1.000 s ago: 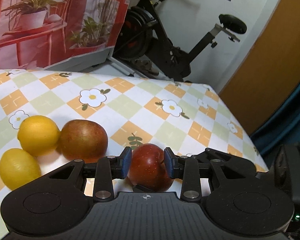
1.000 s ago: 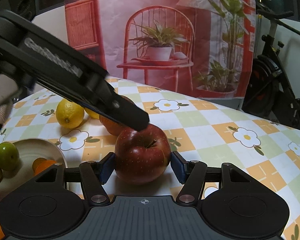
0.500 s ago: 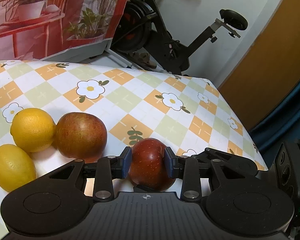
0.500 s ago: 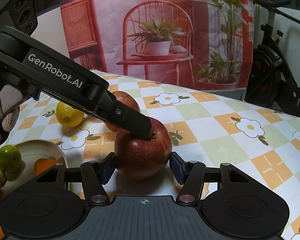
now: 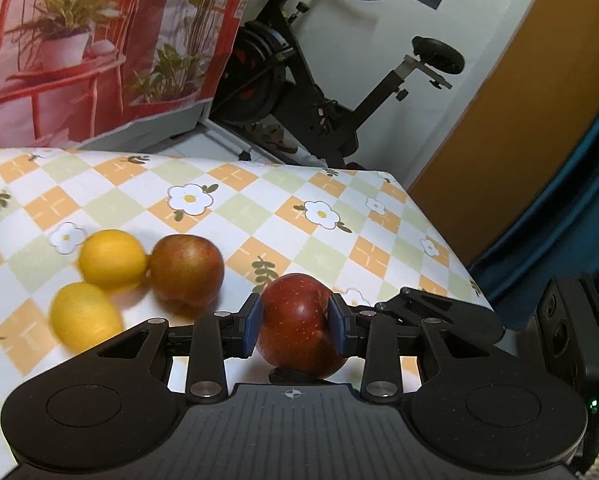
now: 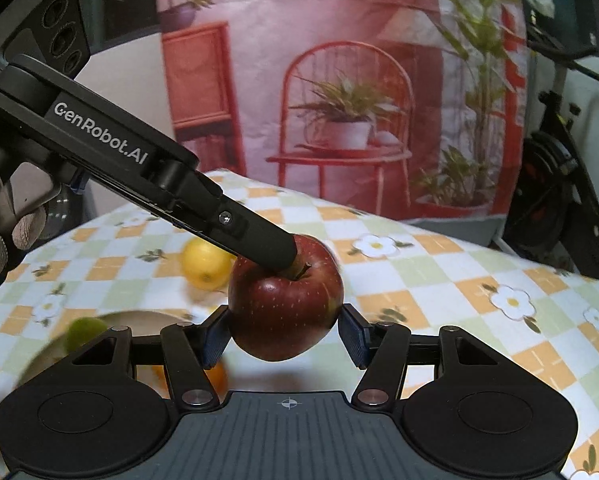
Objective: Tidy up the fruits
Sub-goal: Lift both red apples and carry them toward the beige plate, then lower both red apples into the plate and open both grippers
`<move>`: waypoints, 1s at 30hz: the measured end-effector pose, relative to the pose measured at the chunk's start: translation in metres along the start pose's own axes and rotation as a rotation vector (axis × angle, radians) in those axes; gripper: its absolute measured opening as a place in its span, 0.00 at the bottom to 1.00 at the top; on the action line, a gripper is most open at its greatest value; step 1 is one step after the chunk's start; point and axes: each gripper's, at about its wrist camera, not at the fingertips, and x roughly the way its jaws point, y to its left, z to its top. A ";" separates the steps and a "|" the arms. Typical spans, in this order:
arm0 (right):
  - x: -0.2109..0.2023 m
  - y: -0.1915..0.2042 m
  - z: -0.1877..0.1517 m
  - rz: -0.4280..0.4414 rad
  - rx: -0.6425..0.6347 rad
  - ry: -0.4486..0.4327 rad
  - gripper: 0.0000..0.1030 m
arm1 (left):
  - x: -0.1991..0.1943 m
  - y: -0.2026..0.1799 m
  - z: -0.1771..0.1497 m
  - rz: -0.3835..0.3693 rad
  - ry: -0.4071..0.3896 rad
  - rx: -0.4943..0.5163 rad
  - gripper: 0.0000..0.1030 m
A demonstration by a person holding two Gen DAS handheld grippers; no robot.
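**Ana:** Red skin with pale flecks: that is the red apple [image 5: 295,324], right between the blue pads of the left tool [image 5: 295,328]. The jaws are drawn in narrow and pressed on it.

**Ben:** Which way does it point?

**Ana:** Its stem-to-base axis runs across that tool, from one pad to the other. The pad on the right sits in the stem hollow. Seen from the right tool [image 6: 285,336], the stem end faces up and leans a little away, with the left tool's black fingertip [image 6: 275,254] planted in the hollow.

**Ben:** And the right tool?

**Ana:** It is about half open, with a pad on each flank of the same apple, so it grips the sides crosswise to the other tool. The apple sits just ahead of its body, and its underside looks clear of the chequered worktop [image 5: 299,208].

**Ben:** Anything else nearby?

**Ana:** To the left of the left tool's tips lies a russet apple [image 5: 187,270], touching a lemon [image 5: 111,258]. A second lemon [image 5: 83,316] lies nearer the tool. All three are blurred.
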 end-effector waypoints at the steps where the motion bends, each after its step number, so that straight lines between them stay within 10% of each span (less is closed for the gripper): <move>1: -0.003 0.006 0.002 0.005 -0.009 -0.002 0.52 | -0.009 0.000 -0.003 0.002 -0.003 0.005 0.37; 30: 0.046 0.105 -0.005 0.116 -0.186 0.185 0.53 | -0.042 0.065 -0.059 0.077 0.032 -0.134 0.35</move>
